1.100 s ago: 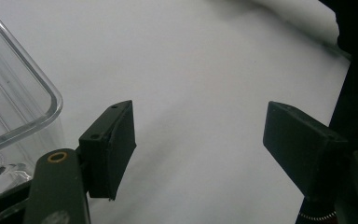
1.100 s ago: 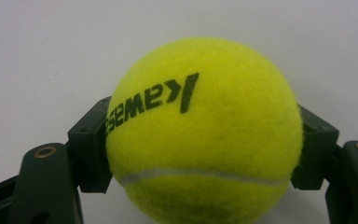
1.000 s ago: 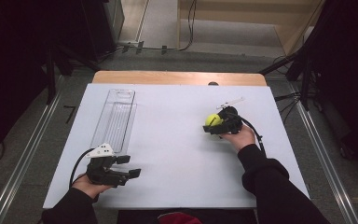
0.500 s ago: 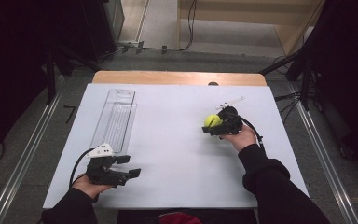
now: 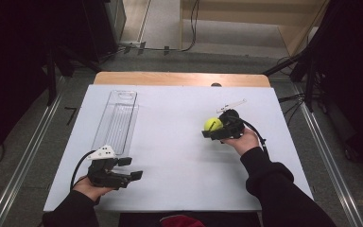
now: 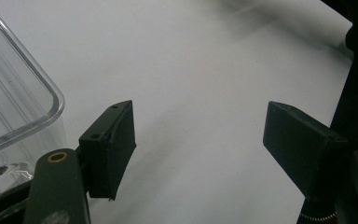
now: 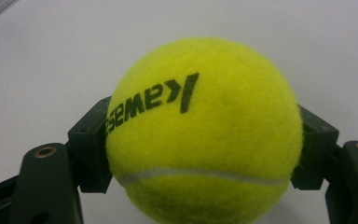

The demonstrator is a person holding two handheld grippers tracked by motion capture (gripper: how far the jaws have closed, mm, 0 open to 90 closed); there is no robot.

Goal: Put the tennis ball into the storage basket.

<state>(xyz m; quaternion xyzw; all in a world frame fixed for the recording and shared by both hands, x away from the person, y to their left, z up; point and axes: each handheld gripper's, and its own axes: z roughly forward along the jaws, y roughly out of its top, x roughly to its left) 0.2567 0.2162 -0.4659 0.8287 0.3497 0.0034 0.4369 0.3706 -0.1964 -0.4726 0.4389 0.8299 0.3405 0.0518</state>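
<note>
A yellow tennis ball [image 5: 213,124] [image 7: 204,130] with black lettering is clamped between the black jaws of my right gripper [image 5: 216,128] [image 7: 200,149], right of the table's middle. My left gripper [image 5: 131,169] [image 6: 200,144] rests near the front left of the white table [image 5: 179,156], jaws wide apart with bare table between them. A long clear plastic tray [image 5: 117,121] lies lengthwise on the left side, beyond the left gripper; its rounded near corner [image 6: 23,98] shows just left of the left jaw.
A wooden strip [image 5: 179,78] runs along the table's far edge. A small white tool [image 5: 232,103] lies just beyond the right gripper. Metal rails [image 5: 23,156] flank the table on both sides, with cables on the floor at the right.
My right gripper with the ball has shifted very slightly. The left gripper has stayed put.
</note>
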